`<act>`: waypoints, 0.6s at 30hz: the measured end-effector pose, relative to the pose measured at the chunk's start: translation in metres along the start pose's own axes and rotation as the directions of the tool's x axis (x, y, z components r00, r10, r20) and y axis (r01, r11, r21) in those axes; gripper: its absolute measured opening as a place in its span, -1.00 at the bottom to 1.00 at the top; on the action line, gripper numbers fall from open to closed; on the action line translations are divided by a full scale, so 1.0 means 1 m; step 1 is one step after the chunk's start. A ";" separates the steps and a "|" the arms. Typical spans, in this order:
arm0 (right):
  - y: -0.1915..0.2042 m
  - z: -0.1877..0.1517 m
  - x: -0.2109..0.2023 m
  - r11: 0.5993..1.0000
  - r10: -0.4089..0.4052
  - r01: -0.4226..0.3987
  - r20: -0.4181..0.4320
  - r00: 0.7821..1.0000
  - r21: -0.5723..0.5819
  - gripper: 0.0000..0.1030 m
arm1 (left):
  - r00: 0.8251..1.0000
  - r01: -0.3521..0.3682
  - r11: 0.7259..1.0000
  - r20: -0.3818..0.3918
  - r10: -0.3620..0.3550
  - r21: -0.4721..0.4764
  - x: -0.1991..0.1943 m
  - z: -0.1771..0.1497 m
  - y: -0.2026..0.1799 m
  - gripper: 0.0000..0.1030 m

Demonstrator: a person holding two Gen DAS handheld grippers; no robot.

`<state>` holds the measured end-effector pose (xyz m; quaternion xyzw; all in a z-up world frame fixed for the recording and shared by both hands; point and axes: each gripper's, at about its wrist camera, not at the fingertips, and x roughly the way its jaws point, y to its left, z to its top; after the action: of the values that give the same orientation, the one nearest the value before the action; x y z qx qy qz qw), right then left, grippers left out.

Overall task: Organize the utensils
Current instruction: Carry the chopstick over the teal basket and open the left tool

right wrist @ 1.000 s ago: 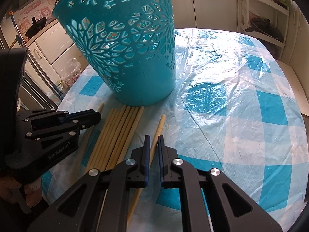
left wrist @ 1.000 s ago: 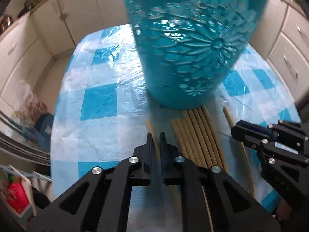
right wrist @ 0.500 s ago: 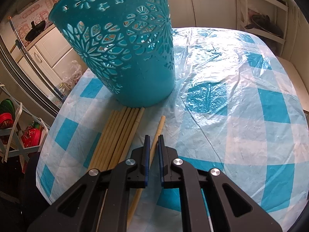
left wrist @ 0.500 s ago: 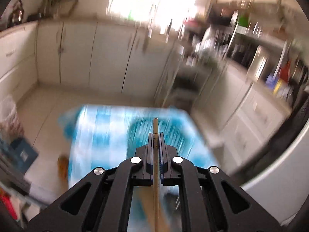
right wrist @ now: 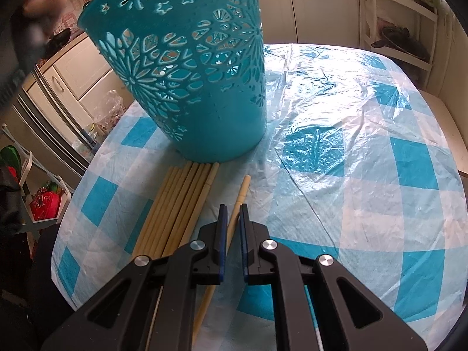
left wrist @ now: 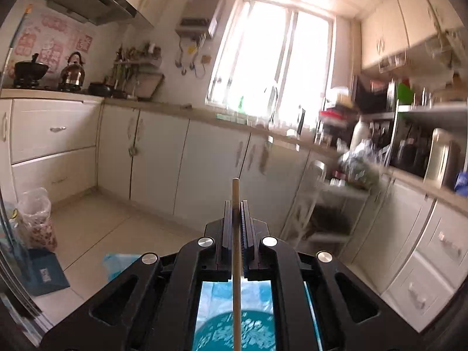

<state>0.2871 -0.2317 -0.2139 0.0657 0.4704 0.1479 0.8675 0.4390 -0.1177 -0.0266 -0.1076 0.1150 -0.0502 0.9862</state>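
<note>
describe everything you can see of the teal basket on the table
The teal basket looks like moulded plastic, a round tub that widens from a solid base to its rim. Its wall is pierced with flower, petal and star cut-outs, and light shows through them. It stands upright on the blue-and-white checked table cover, near the left edge. A row of pale wooden chopsticks lies with its ends at the base. In the left wrist view its rim shows below the left gripper. What it holds is not visible.

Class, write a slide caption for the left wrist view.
Left gripper clamps one chopstick above the teal basket.
</note>
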 end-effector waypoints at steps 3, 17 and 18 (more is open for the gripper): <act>0.000 0.001 0.000 1.000 0.003 -0.003 -0.002 1.000 -0.001 -0.83 | 0.999 -0.012 1.000 -0.039 0.013 0.027 0.007 -0.015 -0.003 -0.90; 0.000 0.002 -0.001 1.000 0.005 -0.005 -0.016 1.000 0.006 -0.80 | 0.982 -0.068 0.989 -0.165 0.090 0.131 -0.032 -0.065 0.032 0.26; 0.000 0.002 -0.002 1.000 -0.001 0.001 -0.017 1.000 0.007 -0.78 | 0.982 -0.067 0.989 -0.166 0.089 0.132 -0.037 -0.068 0.036 0.34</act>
<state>0.2875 -0.2317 -0.2115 0.0672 0.4784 0.1466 0.8632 0.3899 -0.0919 -0.0910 -0.0360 0.2000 -0.0276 0.9787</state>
